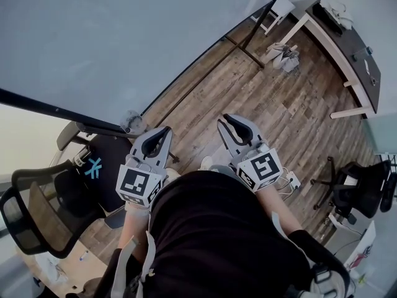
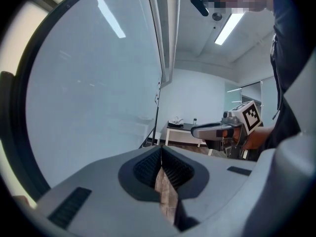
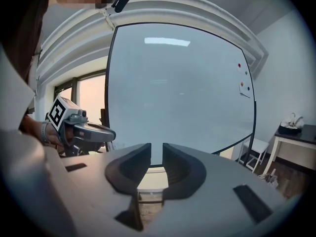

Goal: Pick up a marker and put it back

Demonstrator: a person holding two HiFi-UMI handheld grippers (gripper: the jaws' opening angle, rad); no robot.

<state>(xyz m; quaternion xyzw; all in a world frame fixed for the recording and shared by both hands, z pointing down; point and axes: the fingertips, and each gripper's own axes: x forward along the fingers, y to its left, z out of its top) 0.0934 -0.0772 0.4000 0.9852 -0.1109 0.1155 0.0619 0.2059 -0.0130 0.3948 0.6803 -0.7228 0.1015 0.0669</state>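
No marker shows in any view. A large whiteboard (image 1: pixel 124 36) on a black stand fills the upper left of the head view, and both grippers are raised in front of it. My left gripper (image 1: pixel 162 132) is shut, its black pads meeting at the tips with nothing between them (image 2: pixel 160 148). My right gripper (image 1: pixel 231 120) stands to its right, open by a narrow gap through which the whiteboard (image 3: pixel 182 93) shows, and it holds nothing (image 3: pixel 157 149). Each gripper appears in the other's view: the right gripper (image 2: pixel 196 131) and the left gripper (image 3: pixel 109 132).
A black mesh chair (image 1: pixel 37 210) stands at the lower left, and another office chair (image 1: pixel 363 182) at the right. A dark-topped desk (image 1: pixel 350 39) with white legs is at the upper right, with shoes (image 1: pixel 285 56) and a small white stool (image 1: pixel 277 10) near it. Small magnets (image 3: pixel 244 85) sit on the whiteboard's right side.
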